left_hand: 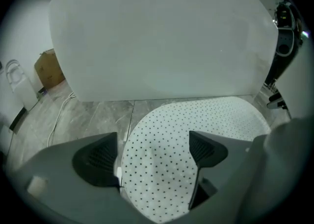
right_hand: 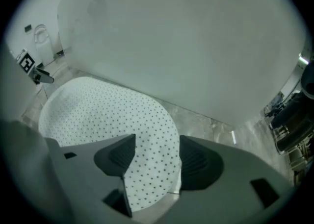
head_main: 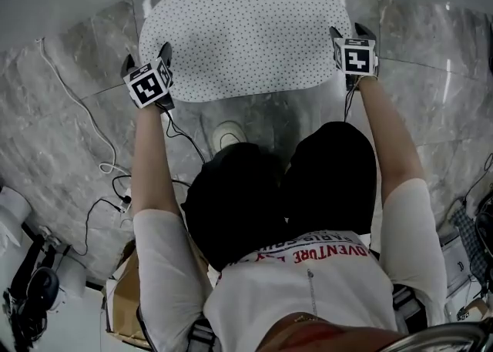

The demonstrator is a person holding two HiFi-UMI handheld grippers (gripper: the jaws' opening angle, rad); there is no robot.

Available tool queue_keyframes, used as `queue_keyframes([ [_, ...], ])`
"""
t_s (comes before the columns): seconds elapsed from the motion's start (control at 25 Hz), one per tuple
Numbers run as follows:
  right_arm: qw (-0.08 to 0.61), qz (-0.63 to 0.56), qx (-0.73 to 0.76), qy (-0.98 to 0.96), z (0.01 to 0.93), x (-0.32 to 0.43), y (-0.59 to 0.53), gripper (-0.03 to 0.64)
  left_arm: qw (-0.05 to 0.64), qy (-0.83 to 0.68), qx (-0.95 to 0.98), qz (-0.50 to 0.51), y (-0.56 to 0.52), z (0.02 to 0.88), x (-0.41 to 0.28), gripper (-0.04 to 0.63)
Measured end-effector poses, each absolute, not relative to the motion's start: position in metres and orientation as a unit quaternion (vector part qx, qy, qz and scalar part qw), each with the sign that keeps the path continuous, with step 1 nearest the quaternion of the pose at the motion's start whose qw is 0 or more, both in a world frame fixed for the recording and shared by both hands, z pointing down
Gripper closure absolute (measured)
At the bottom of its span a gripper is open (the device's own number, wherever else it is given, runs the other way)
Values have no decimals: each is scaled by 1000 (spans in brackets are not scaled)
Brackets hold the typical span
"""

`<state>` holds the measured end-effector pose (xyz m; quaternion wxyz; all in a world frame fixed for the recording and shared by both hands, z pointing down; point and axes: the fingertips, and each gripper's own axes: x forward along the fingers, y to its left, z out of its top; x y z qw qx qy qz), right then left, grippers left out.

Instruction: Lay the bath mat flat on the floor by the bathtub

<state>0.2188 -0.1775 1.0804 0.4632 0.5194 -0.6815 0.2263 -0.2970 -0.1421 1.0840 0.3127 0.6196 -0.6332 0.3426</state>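
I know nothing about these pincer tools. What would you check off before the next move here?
1. Bath mat flat on the floor, no folds: ok.
2. Its long edge runs along the bathtub: ok.
3. Left gripper jaws apart, not pinching the mat: ok.
4. Right gripper jaws apart, not pinching the mat: ok.
5. White cable lies clear of the mat: ok.
6. Mat grips the floor underneath: cannot tell.

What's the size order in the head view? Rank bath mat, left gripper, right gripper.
1. bath mat, by far the largest.
2. left gripper and right gripper, tied: they look alike, so no ranking between them.
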Motion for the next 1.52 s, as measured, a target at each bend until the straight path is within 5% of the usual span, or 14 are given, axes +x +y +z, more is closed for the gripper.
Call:
queue_keyframes([
  [0.16, 413, 250, 476, -736, 1061, 176, -181, 372, 381, -584, 649, 305, -143, 1070, -258, 146],
  [0.24, 408, 247, 452, -754, 1051, 158, -175, 456, 390, -572, 656, 300, -140, 1058, -243, 178],
  [0.36, 403, 249, 442, -762, 1024, 141, -170, 565, 371, -583, 650, 316, -138, 1025, -234, 480],
  [0.44, 393, 270, 440, -761, 999, 136, -163, 584, 365, -584, 650, 321, -138, 995, -226, 583],
  [1.08, 294, 288, 446, -795, 622, 99, -95, 606, 369, -543, 705, 268, -100, 620, -165, 583],
  [1.52, 185, 219, 449, -846, 358, 84, -95, 606, 238, -524, 792, 203, -78, 366, -115, 583],
])
